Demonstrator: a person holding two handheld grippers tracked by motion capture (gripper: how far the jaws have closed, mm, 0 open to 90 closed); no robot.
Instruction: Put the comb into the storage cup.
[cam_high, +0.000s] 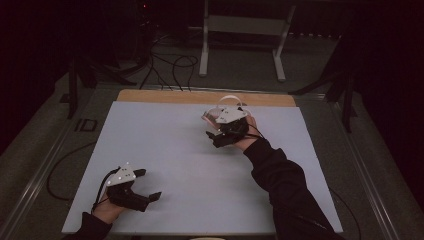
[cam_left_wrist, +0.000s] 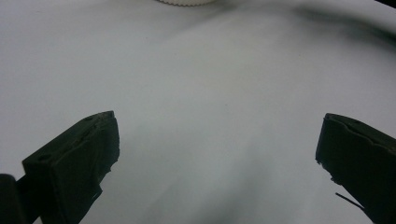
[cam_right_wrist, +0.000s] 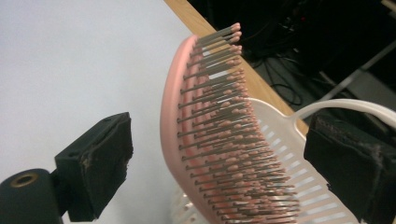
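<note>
My right gripper (cam_right_wrist: 217, 158) stands wide around the pink hairbrush (cam_right_wrist: 210, 140), propped on a white basket (cam_right_wrist: 299, 186) at the mat's (cam_high: 165, 150) far edge, pads clear of it. My left gripper (cam_high: 142, 185) waits open and empty near me, apparently keeping clear.

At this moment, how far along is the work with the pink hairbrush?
Done: the pink hairbrush stands between the right gripper pads, against a white comb. In hand: its jaws stand open, not pressing. Left: closing and lifting. The left gripper waits open over the white sheet.
</note>
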